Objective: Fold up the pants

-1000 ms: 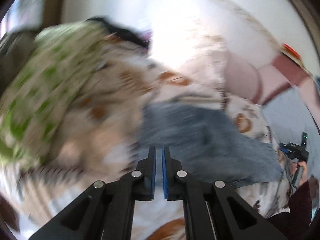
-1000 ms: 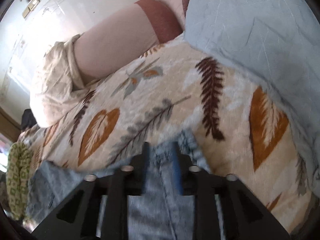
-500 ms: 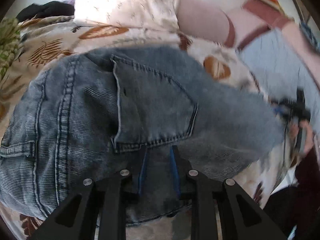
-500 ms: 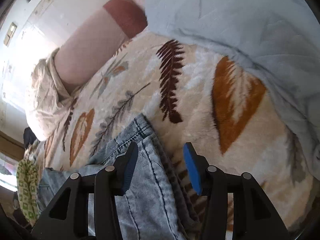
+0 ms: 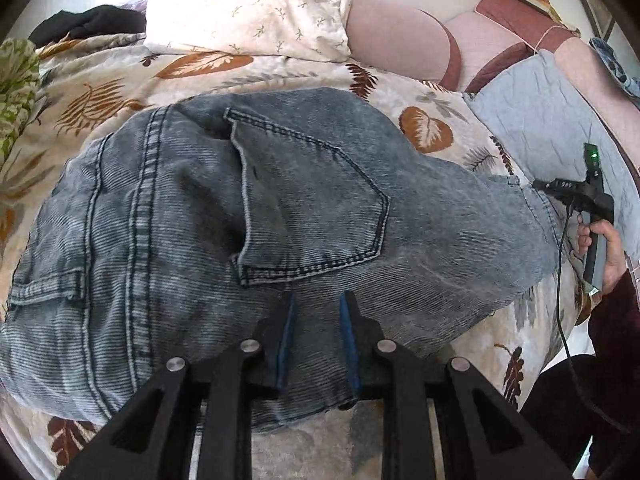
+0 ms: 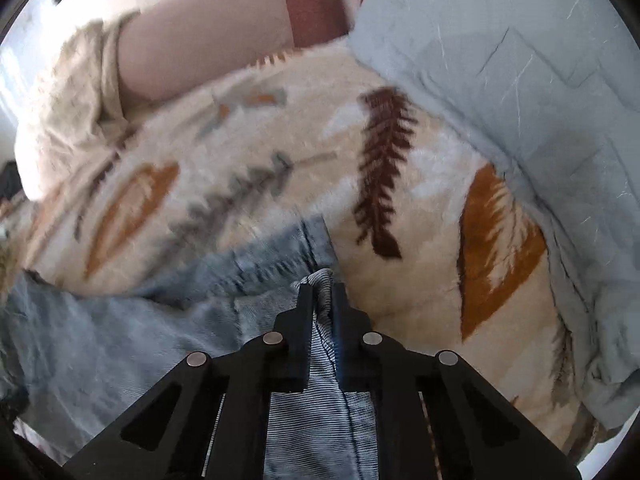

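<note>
Jeans fill the middle of the left wrist view now; a second ago they were a small blurry patch far off. Half a second ago the right gripper had its fingers wide apart over the hem. Now they are squeezed tight on a bunch of denim low in the middle of its view. The left gripper has kept its fingers a little apart, with their blue pads touching the jeans just under the back pocket.

A leaf-print blanket lies under the jeans. A cream pillow sits at the top of the left wrist view, and black clothing is in the upper left. A green patterned cloth shows at the left edge. A pale blue quilt fills the upper right of the right wrist view. A pink and maroon headboard stands behind the pillow. At the right edge of the left wrist view, a hand holds the right gripper at the leg end of the jeans.
</note>
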Tool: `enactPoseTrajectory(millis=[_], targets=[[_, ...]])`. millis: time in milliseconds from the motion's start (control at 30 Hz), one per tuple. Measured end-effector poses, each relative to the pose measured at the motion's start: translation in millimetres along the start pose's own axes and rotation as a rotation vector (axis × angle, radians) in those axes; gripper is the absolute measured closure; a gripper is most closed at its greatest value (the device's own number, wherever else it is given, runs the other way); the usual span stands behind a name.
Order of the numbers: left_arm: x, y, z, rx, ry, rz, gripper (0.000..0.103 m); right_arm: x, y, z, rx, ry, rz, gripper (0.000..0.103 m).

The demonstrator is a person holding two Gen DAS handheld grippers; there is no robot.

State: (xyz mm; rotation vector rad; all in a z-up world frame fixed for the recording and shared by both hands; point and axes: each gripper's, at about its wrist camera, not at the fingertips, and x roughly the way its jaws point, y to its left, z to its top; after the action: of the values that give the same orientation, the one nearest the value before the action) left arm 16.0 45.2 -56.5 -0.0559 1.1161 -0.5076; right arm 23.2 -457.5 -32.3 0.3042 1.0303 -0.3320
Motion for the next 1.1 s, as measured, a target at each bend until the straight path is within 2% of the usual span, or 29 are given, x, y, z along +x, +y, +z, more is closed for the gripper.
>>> enactPoseTrajectory(millis=[167, 200, 300, 367, 433, 467, 500, 600, 667, 733, 800, 900, 1033, 1100], targets=[[-3, 1, -5, 0.007, -0.006, 0.0, 0.079, -13, 0, 18, 0.04, -0.122, 0.035, 0.096], [-3, 1, -5, 0.011, -0.008, 0.001, 0.079, -8, 1, 20, 0.038, -0.116, 0.031, 0.096], [-2, 1, -7, 0.028, -0.014, -0.001, 0.079, 12, -6, 22, 0.085, -0.006, 0.089, 0.096], [-4, 2, -7, 0.019, -0.013, -0.009, 0.079, 10, -13, 19, 0.123, -0.001, 0.082, 0.092], [-3, 2, -6, 0.014, -0.011, -0.008, 0.079, 5, -21, 17, 0.129, 0.007, 0.071, 0.069], [-3, 2, -6, 0.016, -0.01, -0.004, 0.079, 6, -28, 14, 0.148, 0.025, 0.09, 0.041], [-3, 1, -6, 0.02, -0.01, 0.002, 0.079, 7, -35, 10, 0.18, 0.033, 0.11, 0.03], [-3, -1, -6, 0.025, -0.01, 0.015, 0.079, 17, -40, 1, 0.176, 0.094, 0.144, 0.03], [-3, -2, -5, 0.019, -0.008, 0.023, 0.078, 28, -32, -5, 0.127, 0.123, 0.124, 0.03], [-3, -5, -4, 0.016, -0.01, 0.035, 0.078, 34, -19, -10, 0.036, 0.145, 0.095, 0.047], [-3, -8, -4, 0.025, -0.01, 0.056, 0.078, 30, 2, -14, -0.09, 0.125, -0.028, 0.073], [0, -13, -4, 0.051, -0.002, 0.088, 0.078, 17, 10, -16, -0.127, 0.11, -0.093, 0.091], [-4, -11, -3, 0.058, 0.001, 0.096, 0.078, 5, 23, -23, -0.193, 0.067, -0.148, 0.092], [-19, -5, -1, 0.049, -0.029, 0.109, 0.078, 6, 21, -22, -0.207, 0.057, -0.157, 0.092]])
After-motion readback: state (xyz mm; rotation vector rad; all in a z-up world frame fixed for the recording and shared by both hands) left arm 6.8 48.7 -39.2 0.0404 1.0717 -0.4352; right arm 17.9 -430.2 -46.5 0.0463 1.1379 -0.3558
